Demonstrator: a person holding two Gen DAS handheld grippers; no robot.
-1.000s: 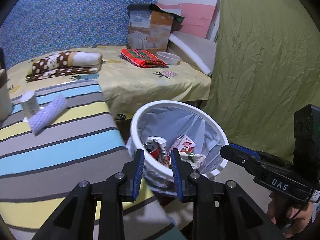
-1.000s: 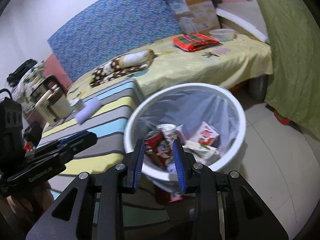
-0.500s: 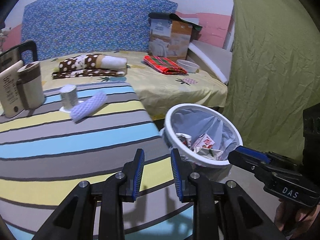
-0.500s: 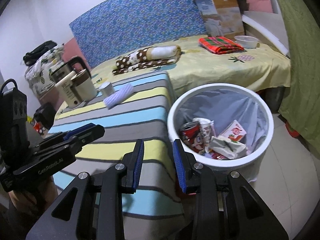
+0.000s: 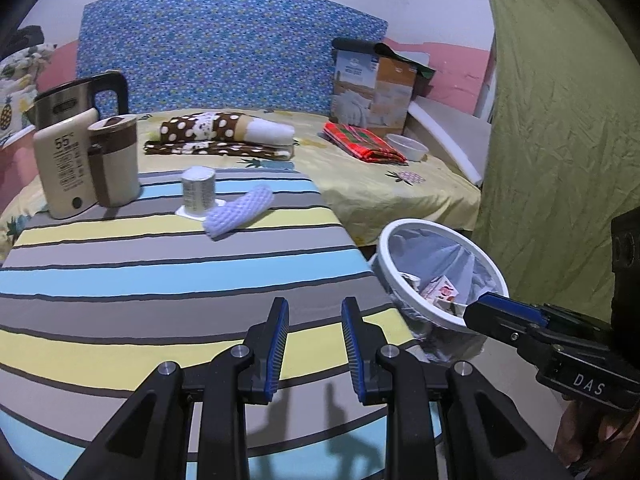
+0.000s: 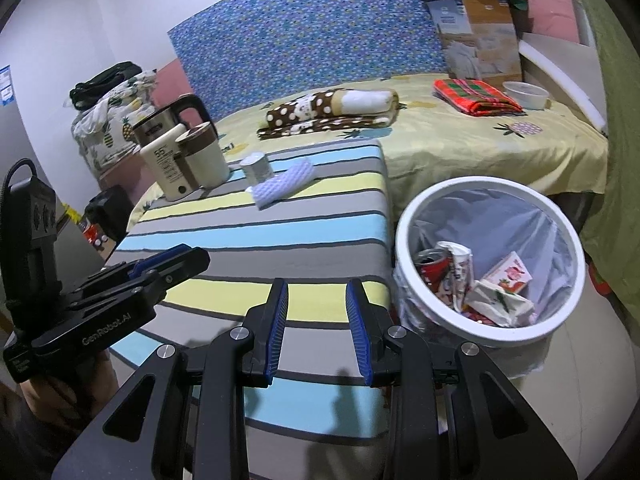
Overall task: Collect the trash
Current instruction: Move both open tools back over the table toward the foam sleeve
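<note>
**Bin part-filled; two pieces left on the striped table**

Your left gripper [image 5: 314, 346] and right gripper [image 6: 317, 330] both hang over the near edge of the striped table [image 5: 120, 280], jaws a little apart with nothing between them.

Done so far, as I judge it: the white trash bin [image 6: 568, 308], on the floor just beside the table, already holds one crushed red can [image 6: 430, 262], one red-and-white carton [image 6: 510, 274] and some crumpled wrappers; an exact count of those is not possible.

Left: two likely trash pieces at the far end of the table, one small foil-sided cup [image 5: 198, 192] and one white foam net sleeve [image 5: 240, 212], touching each other. One kettle [image 5: 68, 98] and one beige mug-like appliance [image 5: 86, 164] stand beside them, probably not trash.
</note>
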